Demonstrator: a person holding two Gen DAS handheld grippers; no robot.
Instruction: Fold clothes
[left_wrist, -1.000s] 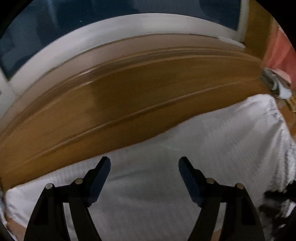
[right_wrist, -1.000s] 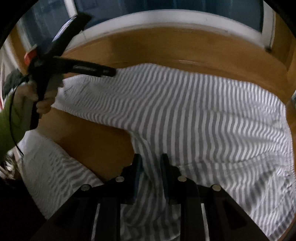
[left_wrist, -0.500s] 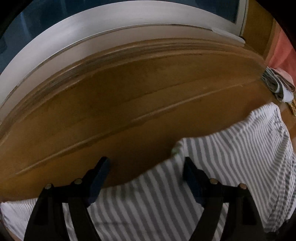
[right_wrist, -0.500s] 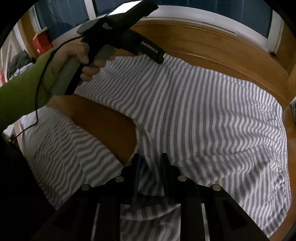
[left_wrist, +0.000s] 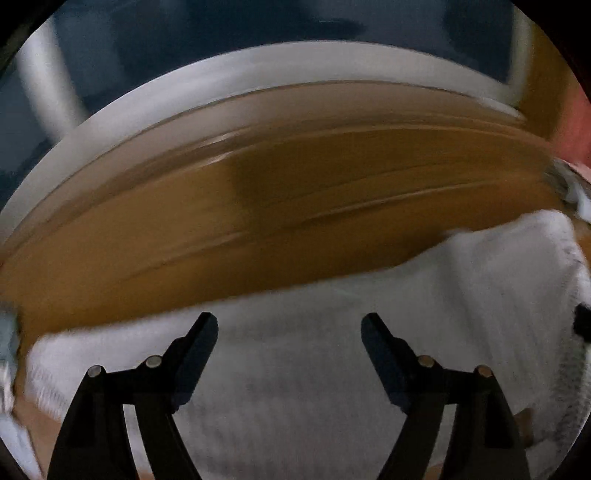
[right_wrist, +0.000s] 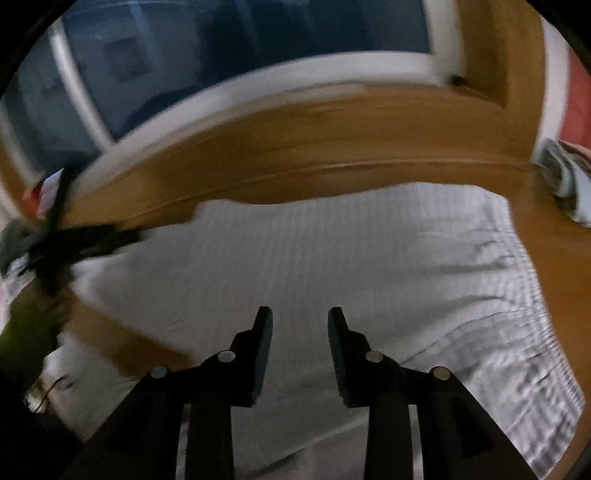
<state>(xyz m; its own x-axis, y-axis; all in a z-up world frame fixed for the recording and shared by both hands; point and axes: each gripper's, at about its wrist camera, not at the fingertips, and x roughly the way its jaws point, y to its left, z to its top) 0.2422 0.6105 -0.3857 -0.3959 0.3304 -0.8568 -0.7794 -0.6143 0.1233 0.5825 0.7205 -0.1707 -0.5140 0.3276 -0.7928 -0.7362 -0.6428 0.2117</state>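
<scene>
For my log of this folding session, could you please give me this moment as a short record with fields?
garment: striped shirt, spread flat on wooden table
left hand-held gripper: open, above shirt, holding nothing
right hand-held gripper: open, above shirt, holding nothing
other: bundled cloth at table's far right
image quality: motion blur, both views
</scene>
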